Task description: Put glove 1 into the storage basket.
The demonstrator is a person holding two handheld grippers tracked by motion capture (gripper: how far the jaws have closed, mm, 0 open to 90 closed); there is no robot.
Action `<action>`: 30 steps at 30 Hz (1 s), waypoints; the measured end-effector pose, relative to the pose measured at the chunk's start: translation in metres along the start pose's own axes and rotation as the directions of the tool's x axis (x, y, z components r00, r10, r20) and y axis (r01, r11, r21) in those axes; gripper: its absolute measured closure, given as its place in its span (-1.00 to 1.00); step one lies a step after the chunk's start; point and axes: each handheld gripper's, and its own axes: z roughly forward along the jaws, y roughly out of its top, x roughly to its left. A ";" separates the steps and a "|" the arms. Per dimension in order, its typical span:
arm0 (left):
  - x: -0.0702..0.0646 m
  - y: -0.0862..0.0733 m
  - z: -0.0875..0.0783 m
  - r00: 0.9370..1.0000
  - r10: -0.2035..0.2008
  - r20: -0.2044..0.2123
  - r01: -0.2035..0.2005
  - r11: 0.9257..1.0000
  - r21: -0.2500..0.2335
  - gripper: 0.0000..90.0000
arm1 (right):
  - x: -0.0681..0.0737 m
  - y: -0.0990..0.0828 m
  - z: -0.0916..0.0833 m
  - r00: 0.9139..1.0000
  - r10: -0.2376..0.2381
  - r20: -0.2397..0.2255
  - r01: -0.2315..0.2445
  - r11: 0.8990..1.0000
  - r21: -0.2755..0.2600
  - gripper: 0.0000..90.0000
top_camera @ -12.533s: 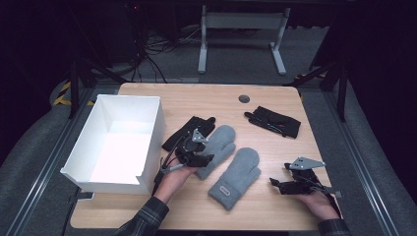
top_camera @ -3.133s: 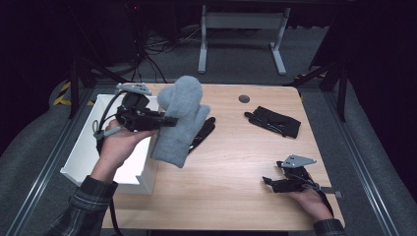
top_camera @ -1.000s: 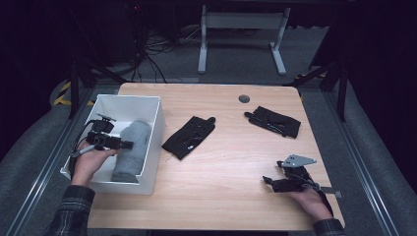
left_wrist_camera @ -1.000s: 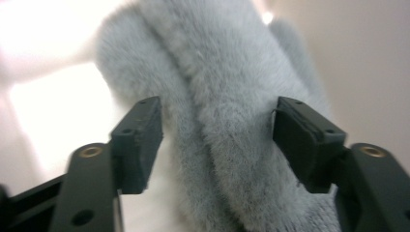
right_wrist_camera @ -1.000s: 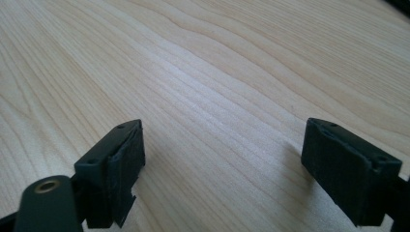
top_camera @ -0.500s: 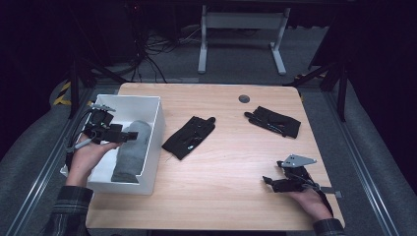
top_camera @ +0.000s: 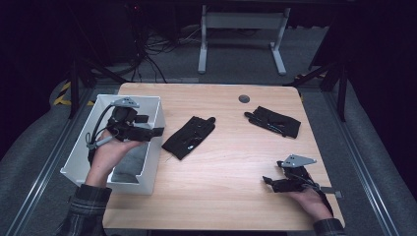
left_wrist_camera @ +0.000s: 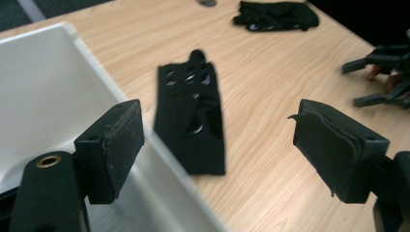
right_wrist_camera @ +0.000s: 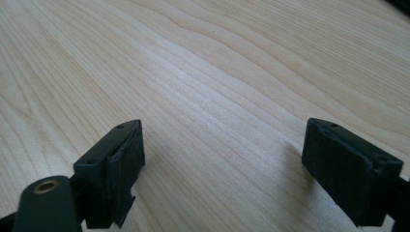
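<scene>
With the grey knit mittens (top_camera: 129, 162) lying in the white plastic bin (top_camera: 156, 105), my empty left gripper (top_camera: 156, 132) spreads above it, two black gloves (top_camera: 189, 136) remaining beside it.

Both grippers are black, the left gripper (top_camera: 156, 132) and right gripper (top_camera: 267, 181) each topped by a grey three-cornered plate, with thick padded jaws. Sleeves (top_camera: 87, 204) look dark plaid, perhaps.

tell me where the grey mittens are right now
In the high view the grey mittens lie inside the white bin at the table's left edge, below the open left gripper and left of the nearer black glove.
</scene>
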 end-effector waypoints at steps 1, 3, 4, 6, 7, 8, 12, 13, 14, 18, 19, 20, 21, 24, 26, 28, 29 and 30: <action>0.000 0.000 0.000 1.000 0.000 0.000 0.000 1.000 0.000 -0.59 | 0.000 0.000 0.000 1.000 0.000 0.000 0.000 1.000 0.000 -0.65; -0.009 0.004 0.004 1.000 -0.001 0.019 0.002 1.000 -0.013 -0.59 | 0.000 0.000 0.000 1.000 0.000 0.000 0.000 1.000 0.000 -0.65; -0.015 0.006 0.007 1.000 0.005 0.028 -0.004 1.000 -0.019 -0.59 | 0.000 0.000 0.000 1.000 0.000 0.000 0.000 1.000 0.000 -0.65; -0.024 0.010 0.012 0.999 0.001 0.043 0.000 1.000 -0.019 -0.59 | 0.000 0.000 0.000 1.000 -0.002 0.000 0.002 1.000 0.001 -0.65; -0.028 0.012 0.015 0.999 0.006 0.048 -0.005 1.000 -0.020 -0.59 | 0.000 0.000 0.000 1.000 0.000 0.000 0.000 1.000 0.000 -0.65; -0.033 0.013 0.018 0.999 0.011 0.051 -0.011 1.000 -0.014 -0.59 | 0.000 0.000 0.000 1.000 -0.001 0.000 0.001 1.000 0.000 -0.65; -0.048 0.017 0.032 0.997 0.034 0.072 -0.034 0.999 -0.007 -0.59 | 0.000 0.000 0.000 1.000 -0.001 0.000 0.001 1.000 0.000 -0.65; -0.051 0.018 0.036 0.997 0.038 0.070 -0.038 0.999 0.000 -0.59 | 0.000 0.000 0.000 1.000 0.000 0.000 0.000 1.000 0.000 -0.65; -0.055 0.019 0.040 0.997 0.042 0.071 -0.042 0.999 0.002 -0.59 | 0.000 0.000 0.000 1.000 0.000 0.000 0.000 1.000 0.001 -0.65; -0.068 0.020 0.057 0.995 0.066 0.080 -0.067 0.998 0.017 -0.58 | 0.000 0.000 0.000 1.000 -0.002 -0.001 0.002 1.000 0.002 -0.65; -0.070 0.020 0.060 0.994 0.071 0.081 -0.073 0.997 0.023 -0.58 | 0.000 0.000 0.000 1.000 0.000 0.000 0.000 1.000 0.001 -0.65; -0.073 0.020 0.066 0.993 0.082 0.081 -0.085 0.996 0.035 -0.57 | 0.000 0.000 0.000 1.000 0.000 0.000 0.000 1.000 0.000 -0.65; -0.075 0.020 0.069 0.993 0.085 0.087 -0.089 0.995 0.043 -0.53 | 0.000 0.000 0.000 1.000 0.000 0.000 0.000 1.000 0.001 -0.65; -0.081 0.018 0.080 0.992 0.085 0.098 -0.091 0.994 0.060 -0.48 | 0.000 0.000 0.000 1.000 0.000 0.000 0.000 1.000 0.000 -0.65; -0.083 0.017 0.086 0.991 0.083 0.106 -0.090 0.994 0.065 -0.45 | 0.000 0.000 0.000 1.000 0.000 0.000 0.000 1.000 0.000 -0.65; -0.086 0.014 0.095 0.991 0.085 0.106 -0.093 0.993 0.075 -0.39 | 0.000 0.000 0.000 1.000 0.000 0.000 0.000 1.000 0.001 -0.65; -0.087 0.012 0.098 0.991 0.085 0.103 -0.094 0.993 0.076 -0.38 | 0.000 0.000 0.000 1.000 0.000 0.000 0.000 1.000 0.000 -0.65; -0.087 0.011 0.101 0.991 0.081 0.106 -0.090 0.993 0.078 -0.34 | 0.000 0.000 0.000 1.000 0.000 0.000 0.000 1.000 0.000 -0.65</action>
